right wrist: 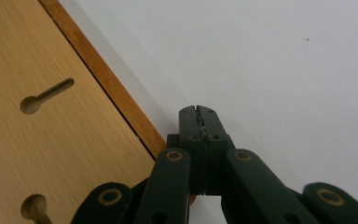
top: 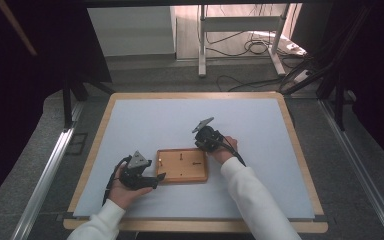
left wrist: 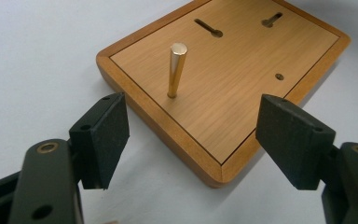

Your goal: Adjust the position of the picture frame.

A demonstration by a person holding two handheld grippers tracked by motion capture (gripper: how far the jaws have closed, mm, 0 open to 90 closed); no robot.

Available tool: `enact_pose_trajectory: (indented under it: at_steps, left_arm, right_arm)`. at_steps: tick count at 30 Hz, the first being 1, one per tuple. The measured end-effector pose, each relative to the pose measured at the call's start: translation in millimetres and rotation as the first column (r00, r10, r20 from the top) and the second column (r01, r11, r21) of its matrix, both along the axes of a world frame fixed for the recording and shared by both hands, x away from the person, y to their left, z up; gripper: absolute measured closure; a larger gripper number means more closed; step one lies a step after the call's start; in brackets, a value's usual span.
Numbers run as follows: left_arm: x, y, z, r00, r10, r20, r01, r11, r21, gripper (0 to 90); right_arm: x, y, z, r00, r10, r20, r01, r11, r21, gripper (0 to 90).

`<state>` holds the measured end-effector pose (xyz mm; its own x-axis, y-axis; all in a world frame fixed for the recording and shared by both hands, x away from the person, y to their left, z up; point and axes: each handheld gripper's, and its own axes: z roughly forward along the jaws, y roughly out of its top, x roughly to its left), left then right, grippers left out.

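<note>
My left black two-jaw tool (left wrist: 193,140) gapes wide, held low. My right black two-jaw tool (right wrist: 199,112) is pressed closed, tilted downward.

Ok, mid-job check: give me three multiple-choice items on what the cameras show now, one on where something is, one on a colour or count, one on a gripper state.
1. Where does the wooden board lie on the table?
A. At the far right corner
B. Near the front edge, between the two grippers
C. Hanging off the left side

2. What colour is the upright pin standing on the board?
A. Gold
B. Red
C. Black

3. How do the left gripper and right gripper stand?
A. Both open
B. Left shut, right open
C. Left open, right shut

Answers:
1. B: the high view shows the board near the person's side, with a gripper at each end.
2. A: the left gripper view shows a shiny gold pin upright in the board.
3. C: the left jaws stand wide apart around the board's corner; the right jaws are pressed together beside the board's edge.
</note>
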<state>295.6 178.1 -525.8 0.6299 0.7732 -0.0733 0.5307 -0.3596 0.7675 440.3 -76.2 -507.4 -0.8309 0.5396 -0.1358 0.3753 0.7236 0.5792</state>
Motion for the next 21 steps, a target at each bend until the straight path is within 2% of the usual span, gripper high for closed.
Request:
enact_pose_trajectory:
  at_steps: [5, 10, 15, 21]
  left_arm:
    - [-0.5, -0.2, 0.5, 1.0, 0.001, 0.004, -0.001, 1.0, 0.001, 26.2]
    - [-1.1, -0.1, 1.1, 1.0, 0.002, 0.006, -0.002, 1.0, 0.002, 26.2]
    - [-1.3, -1.0, 0.5, 1.0, 0.0, 0.005, 0.0, 1.0, 0.005, 26.2]
    - [-2.1, -2.1, 1.1, 1.0, -0.002, 0.006, 0.002, 1.0, 0.01, 26.2]
  right_arm:
    - [-2.1, -4.3, 0.4, 0.9999, 0.006, -0.015, -0.006, 1.0, 0.001, 90.0]
    - [-9.3, -8.7, 1.9, 0.9996, 0.016, -0.021, -0.017, 0.9995, -0.028, 90.0]
    - [-26.6, -23.0, 1.7, 0.9996, 0.02, -0.022, -0.02, 0.9997, -0.014, 90.0]
    - [-55.7, -41.9, 0.7, 0.9998, 0.015, -0.015, -0.016, 0.9998, -0.015, 90.0]
